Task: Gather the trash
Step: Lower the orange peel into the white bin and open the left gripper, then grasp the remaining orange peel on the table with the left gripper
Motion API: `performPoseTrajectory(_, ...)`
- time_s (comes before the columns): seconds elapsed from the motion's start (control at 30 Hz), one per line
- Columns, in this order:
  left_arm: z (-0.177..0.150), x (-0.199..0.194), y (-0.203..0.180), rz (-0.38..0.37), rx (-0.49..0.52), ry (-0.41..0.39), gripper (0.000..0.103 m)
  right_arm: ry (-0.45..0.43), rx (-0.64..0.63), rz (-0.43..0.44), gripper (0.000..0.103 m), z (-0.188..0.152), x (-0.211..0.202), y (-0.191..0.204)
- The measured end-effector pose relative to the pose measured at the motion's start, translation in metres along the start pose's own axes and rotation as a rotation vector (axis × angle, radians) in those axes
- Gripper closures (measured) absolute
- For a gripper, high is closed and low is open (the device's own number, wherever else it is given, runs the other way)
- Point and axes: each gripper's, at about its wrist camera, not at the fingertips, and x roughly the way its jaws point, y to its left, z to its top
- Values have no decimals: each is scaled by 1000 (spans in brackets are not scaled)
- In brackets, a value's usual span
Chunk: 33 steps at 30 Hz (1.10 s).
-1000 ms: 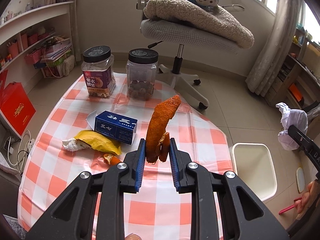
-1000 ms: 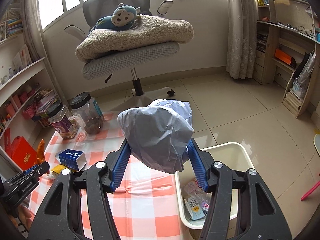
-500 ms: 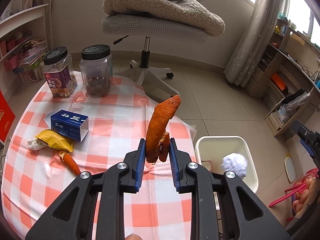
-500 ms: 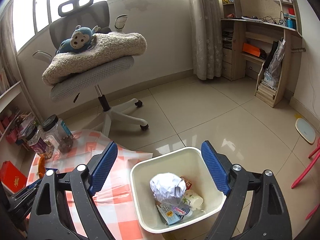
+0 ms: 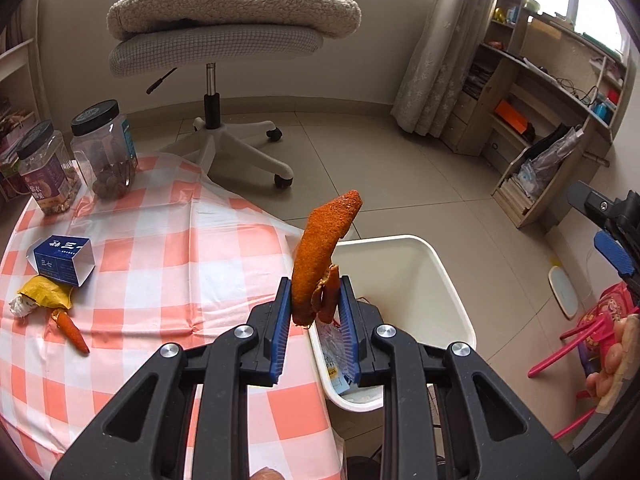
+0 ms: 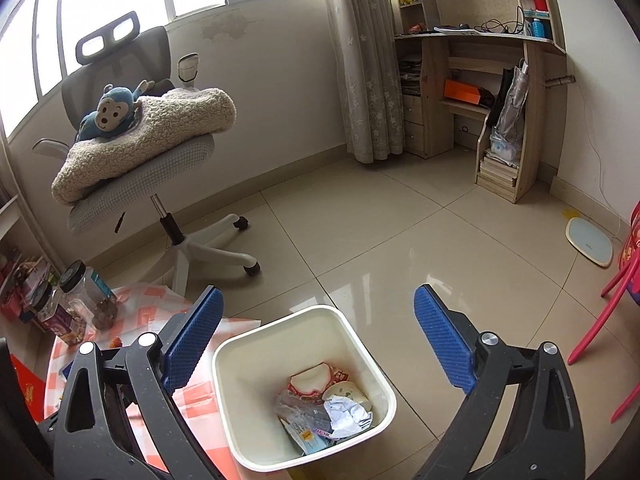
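Note:
My left gripper (image 5: 313, 292) is shut on a long orange peel (image 5: 320, 248) and holds it upright over the table's right edge, beside the near-left rim of the white trash bin (image 5: 448, 280). My right gripper (image 6: 316, 336) is open and empty above the bin (image 6: 244, 344), which holds a crumpled white paper ball (image 6: 344, 416) among wrappers and cups. On the checkered table (image 5: 160, 272) lie a blue box (image 5: 64, 260), a yellow peel with white paper (image 5: 44, 296) and a small orange peel piece (image 5: 72, 330).
Two black-lidded snack jars (image 5: 106, 148) stand at the table's far left. An office chair (image 5: 216, 40) with a blanket and monkey toy stands behind on the tiled floor. A wooden desk and shelves (image 6: 480, 100) fill the right corner. A pink stool (image 5: 576, 344) is at right.
The right gripper opened and dropped the paper ball into the bin, then drew back above it. The left gripper carried the orange peel right, from over the table to the bin's edge.

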Motion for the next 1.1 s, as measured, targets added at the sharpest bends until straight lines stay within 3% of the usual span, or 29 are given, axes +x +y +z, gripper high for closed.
performPoseTrajectory(0.37, -10, 25, -39, -57, 72, 54, 77, 16, 38, -26, 7, 1, 1, -24)
performPoseTrajectory(0.43, -13, 30, -44, -75, 80, 71, 65, 19, 40, -27, 7, 1, 1, -26)
performPoseTrajectory(0.47, -13, 32, -44, -89, 70, 79, 51, 22, 41, -29, 7, 1, 1, -28)
performPoseTrajectory(0.53, -14, 34, -42, -116, 52, 96, 48, 25, 44, -30, 7, 0, 2, -29)
performPoseTrajectory(0.67, -12, 30, -37, -88, 45, 80, 48, 27, 35, -33, 7, -1, 2, -28)
performPoseTrajectory(0.8, -6, 16, -31, -49, 36, 38, 41, 17, -1, -43, 7, -3, 0, -16)
performPoseTrajectory(1.1, 6, -18, 5, 60, -32, -62, 30, -27, -154, -75, 7, -16, -7, 33)
